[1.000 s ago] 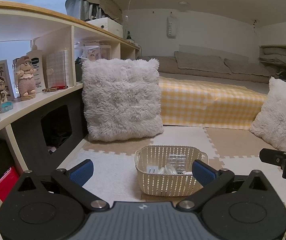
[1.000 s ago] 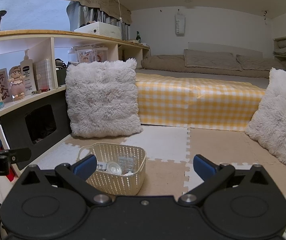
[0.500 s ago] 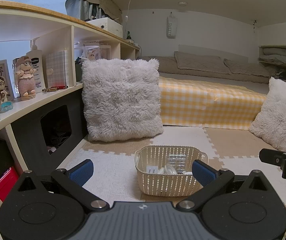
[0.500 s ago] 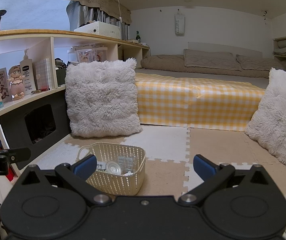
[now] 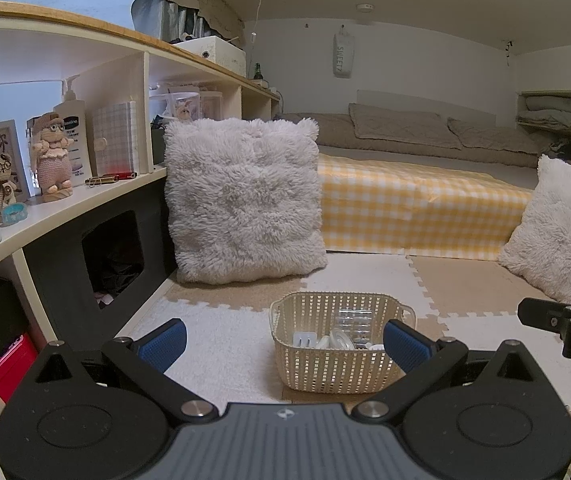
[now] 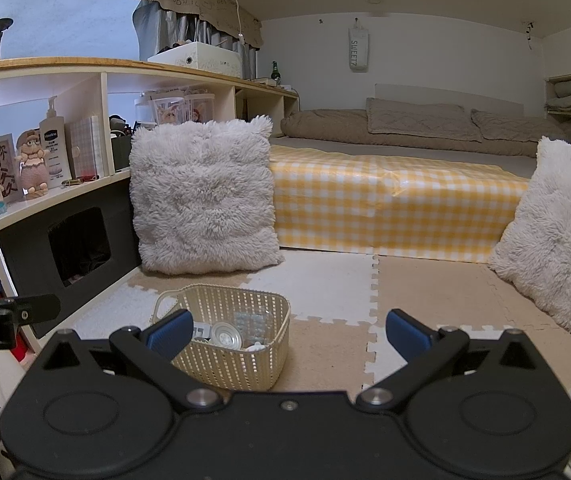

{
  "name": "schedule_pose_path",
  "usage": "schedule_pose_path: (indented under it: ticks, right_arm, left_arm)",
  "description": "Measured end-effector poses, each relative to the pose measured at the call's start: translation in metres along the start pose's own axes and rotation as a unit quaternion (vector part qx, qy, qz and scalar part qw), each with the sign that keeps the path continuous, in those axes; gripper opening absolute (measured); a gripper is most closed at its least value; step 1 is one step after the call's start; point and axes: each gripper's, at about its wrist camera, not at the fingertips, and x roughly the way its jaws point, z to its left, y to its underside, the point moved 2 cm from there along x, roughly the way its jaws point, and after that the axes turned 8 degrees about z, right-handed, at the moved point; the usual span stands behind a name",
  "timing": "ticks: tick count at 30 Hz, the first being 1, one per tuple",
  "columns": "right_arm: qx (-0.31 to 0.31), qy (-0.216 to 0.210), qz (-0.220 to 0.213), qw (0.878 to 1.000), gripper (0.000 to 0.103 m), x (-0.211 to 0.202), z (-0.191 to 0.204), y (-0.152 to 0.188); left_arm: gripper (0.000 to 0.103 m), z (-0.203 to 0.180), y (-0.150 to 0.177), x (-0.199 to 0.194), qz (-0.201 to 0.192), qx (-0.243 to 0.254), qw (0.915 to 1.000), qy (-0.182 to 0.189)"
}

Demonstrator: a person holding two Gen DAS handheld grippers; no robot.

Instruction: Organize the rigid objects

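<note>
a: in the left wrist view, did anything move just now?

b: no. it looks the same as a moment ago. the left claw (image 5: 283, 338) is spread wide with nothing in it. the cream basket (image 5: 341, 372) sits on the foam floor mat (image 5: 221, 344), right in front of it.

a: so what does that mean?

b: i think no tidying step is going on. the small things are already in the basket.

a: what is hard to see there?

b: a white plug (image 5: 304, 339) and a round lid (image 5: 341, 339) peek out. the clear plastic thing behind them is blurry. the right claw is cut off at the edge.

a: and the right wrist view?

b: same again, nothing has moved. the right claw (image 6: 288, 334) is spread wide and empty. the basket (image 6: 245, 372) is low and to the left, near the fluffy pillow (image 6: 201, 200).

a: anything hidden?

b: one blue finger pad (image 6: 169, 330) covers part of the basket, so i cannot count what is inside.
</note>
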Motion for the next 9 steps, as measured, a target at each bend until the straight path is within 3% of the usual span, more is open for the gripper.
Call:
schedule_pose_path:
  ticks: [9]
  right_arm:
    - [-0.001, 0.000, 0.000, 1.000, 0.103, 0.0000, -0.0009, -0.0003]
  left_arm:
    - [0.103, 0.0010, -0.0012, -0.0005, 0.000, -0.001, 1.0000, -0.003]
